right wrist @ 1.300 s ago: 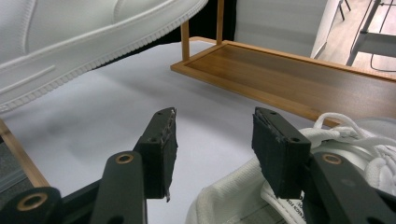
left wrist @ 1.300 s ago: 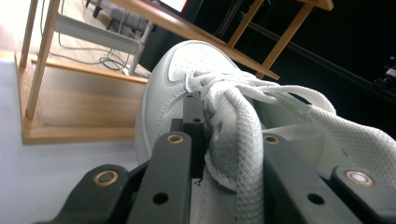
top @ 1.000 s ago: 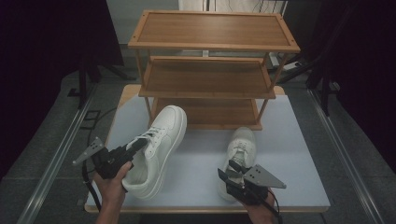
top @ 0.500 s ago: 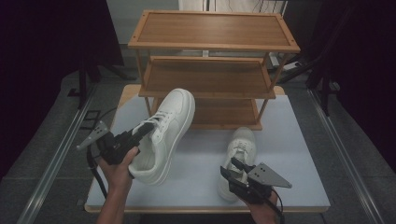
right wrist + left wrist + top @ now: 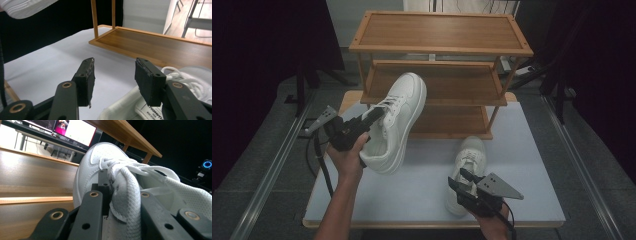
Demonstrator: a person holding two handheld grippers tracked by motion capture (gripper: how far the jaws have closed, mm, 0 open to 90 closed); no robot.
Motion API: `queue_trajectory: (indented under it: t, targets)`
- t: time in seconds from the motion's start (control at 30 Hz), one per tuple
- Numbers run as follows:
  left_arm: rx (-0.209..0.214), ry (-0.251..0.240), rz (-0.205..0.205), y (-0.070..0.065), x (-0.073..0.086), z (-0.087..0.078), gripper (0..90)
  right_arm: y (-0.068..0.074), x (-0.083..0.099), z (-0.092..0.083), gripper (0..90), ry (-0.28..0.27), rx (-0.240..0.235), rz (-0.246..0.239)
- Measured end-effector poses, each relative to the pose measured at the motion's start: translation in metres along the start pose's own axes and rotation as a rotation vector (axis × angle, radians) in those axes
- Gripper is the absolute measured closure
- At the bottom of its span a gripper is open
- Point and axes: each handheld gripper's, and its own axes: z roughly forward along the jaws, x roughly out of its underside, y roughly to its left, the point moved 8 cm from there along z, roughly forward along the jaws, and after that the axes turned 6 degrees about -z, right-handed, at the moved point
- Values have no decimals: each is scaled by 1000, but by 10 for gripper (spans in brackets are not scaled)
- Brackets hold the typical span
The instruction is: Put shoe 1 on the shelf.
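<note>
Left tool (image 5: pixel 374 116): clamped on raised shoe (image 5: pixel 397 120); may clip rack (image 5: pixel 439 75). Right tool (image 5: pixel 462 181): open, empty, at second shoe (image 5: pixel 469 157).

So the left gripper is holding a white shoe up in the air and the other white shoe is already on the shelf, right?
Not quite. The other white shoe lies on the table, by the right gripper, as the high view shows. The left gripper does hold the lifted shoe.
</note>
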Motion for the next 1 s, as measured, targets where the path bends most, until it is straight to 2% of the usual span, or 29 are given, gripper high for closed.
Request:
queue_trajectory:
  t: [0.17, 0.43, 0.63, 0.83, 1.0]
  targets:
    - [-17, -1, 1, 4, -4, 10, 814, 2, 0, 1, 503, 4, -6, 2]
    - [-51, -15, -12, 11, -12, 35, 813, 3, 1, 2, 503, 9, -21, 8]
    - [-75, -7, 6, 11, -14, 47, 813, 3, 1, 3, 503, 8, -23, 9]
    - [-96, -2, 11, 9, -15, 67, 813, 2, 2, 3, 503, 9, -21, 13]
    - [-123, -7, 24, 10, -22, 81, 812, 1, 0, 0, 505, 2, -19, 17]
